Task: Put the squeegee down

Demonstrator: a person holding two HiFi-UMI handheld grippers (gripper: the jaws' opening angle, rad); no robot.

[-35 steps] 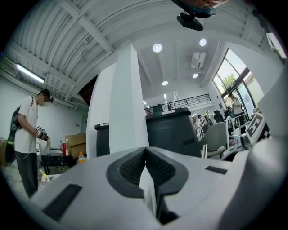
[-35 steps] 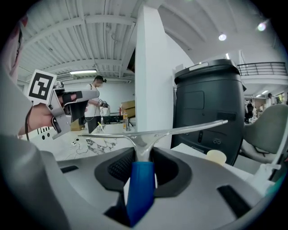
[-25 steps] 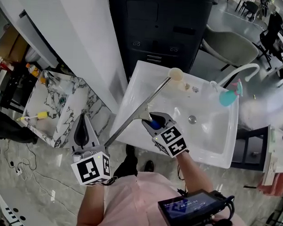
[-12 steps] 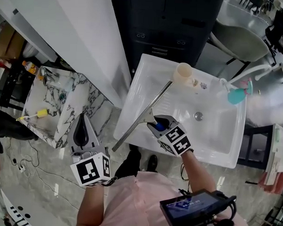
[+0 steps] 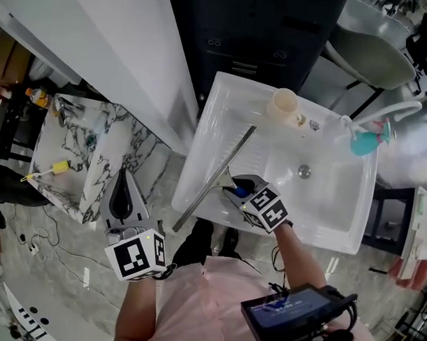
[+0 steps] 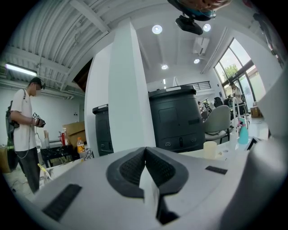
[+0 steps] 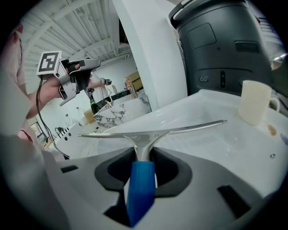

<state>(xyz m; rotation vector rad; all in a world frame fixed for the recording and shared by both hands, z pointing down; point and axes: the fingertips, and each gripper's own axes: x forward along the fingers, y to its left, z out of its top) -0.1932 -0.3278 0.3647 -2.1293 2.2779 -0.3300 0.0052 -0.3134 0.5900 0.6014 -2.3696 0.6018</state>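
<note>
The squeegee [image 5: 218, 173] has a blue handle [image 7: 140, 188] and a long metal blade [image 7: 153, 130]. My right gripper [image 5: 235, 188] is shut on the handle and points down at the white sink [image 5: 193, 155]. The blade slants over the sink's left part, its near end past the front rim. I cannot tell whether it touches the basin. In the right gripper view the handle sits between the dark pads of the right gripper [image 7: 143, 155]. My left gripper [image 5: 123, 198] hangs left of the sink over the floor, shut with nothing in it. The left gripper [image 6: 145, 150] has its pads together.
A cream cup [image 5: 282, 104] stands at the sink's back rim, with a teal spray bottle [image 5: 368, 142] and white faucet [image 5: 383, 113] at the back right. A marble counter [image 5: 81, 155] with a yellow brush [image 5: 56, 169] lies left. A dark cabinet [image 5: 267, 35] stands behind.
My right gripper has sunk toward the sink with the squeegee. The blade's far end now sits short of the cup. The left gripper has dropped slightly.
</note>
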